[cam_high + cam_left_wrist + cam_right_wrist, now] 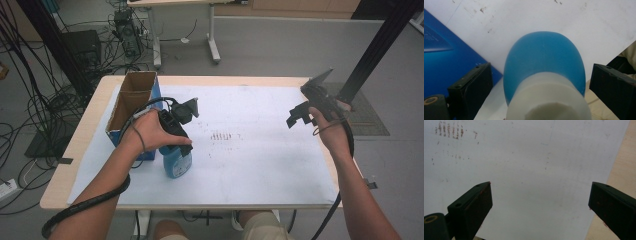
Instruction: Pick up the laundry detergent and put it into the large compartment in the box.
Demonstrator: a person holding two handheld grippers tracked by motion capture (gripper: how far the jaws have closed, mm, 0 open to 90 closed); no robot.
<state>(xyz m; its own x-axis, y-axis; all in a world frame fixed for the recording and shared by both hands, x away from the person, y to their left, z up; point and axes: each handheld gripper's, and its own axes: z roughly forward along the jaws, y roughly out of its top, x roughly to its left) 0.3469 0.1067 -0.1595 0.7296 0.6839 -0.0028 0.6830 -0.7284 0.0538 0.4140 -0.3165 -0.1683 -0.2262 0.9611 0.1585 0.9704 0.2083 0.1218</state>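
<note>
L tongs [541, 82] released, jaws wide either side of blue bottle [544, 62], not touching it. Bottle stands beside cardboard box [131, 102] on worktop [260, 150]. R tongs [540, 202] released, nothing between.

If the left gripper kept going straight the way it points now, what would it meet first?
Probably the blue bottle: it sits between the open jaws of the left gripper, white neck nearest the camera. Depth is uncertain.

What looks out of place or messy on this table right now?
Mostly the white sheet: rows of small reddish-brown smudges stain its middle, with fainter specks nearby. The blue bottle stands upright between the open left tongs, beside the open cardboard box. Nothing looks spilled or toppled.
</note>
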